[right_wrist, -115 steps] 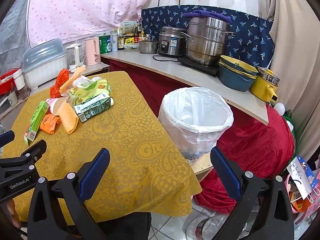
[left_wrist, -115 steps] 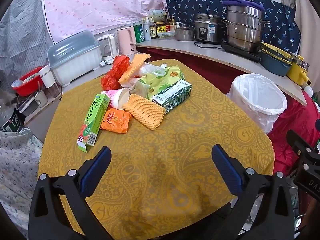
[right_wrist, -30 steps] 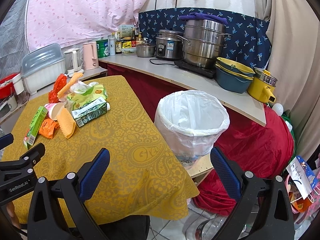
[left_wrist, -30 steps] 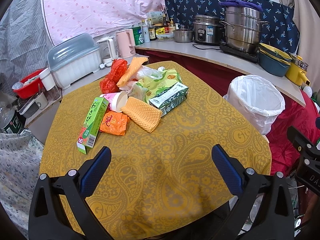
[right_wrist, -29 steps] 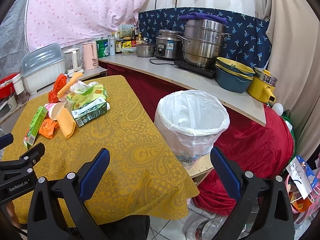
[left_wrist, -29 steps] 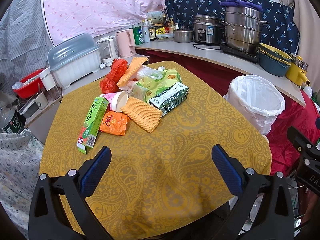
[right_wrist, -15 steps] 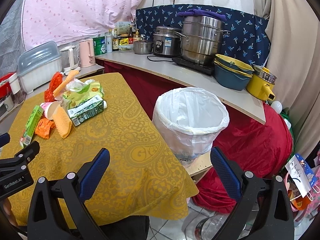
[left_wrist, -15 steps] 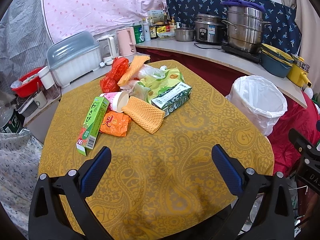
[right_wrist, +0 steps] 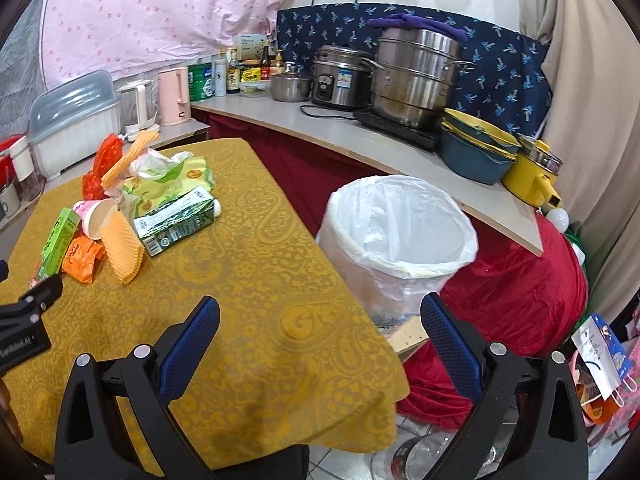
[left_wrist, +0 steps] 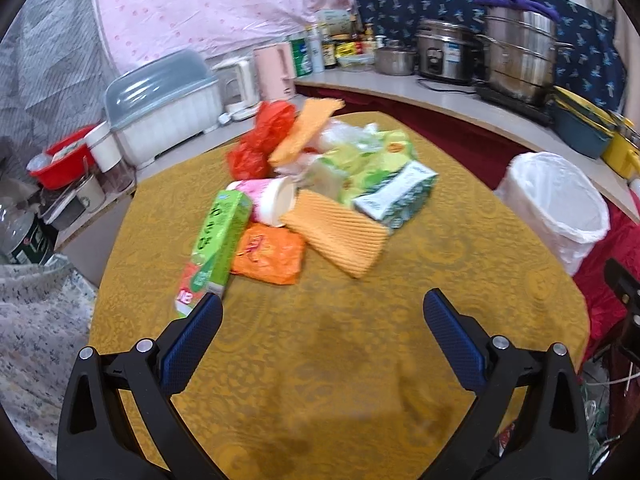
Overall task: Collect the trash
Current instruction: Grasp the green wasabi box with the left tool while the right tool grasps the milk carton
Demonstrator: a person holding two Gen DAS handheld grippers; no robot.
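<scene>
With both jaws wide and empty, I should square my left gripper over the orange foam net near the counter's middle.

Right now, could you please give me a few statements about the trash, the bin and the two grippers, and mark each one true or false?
1. The left gripper holds the green box. False: it is open and empty, short of the pile.
2. The bin has a white liner. True.
3. The bin stands on the table. False: it stands beside the table, lower down.
4. The paper cup lies on its side in the pile. True.
5. The right gripper is open. True.
</scene>
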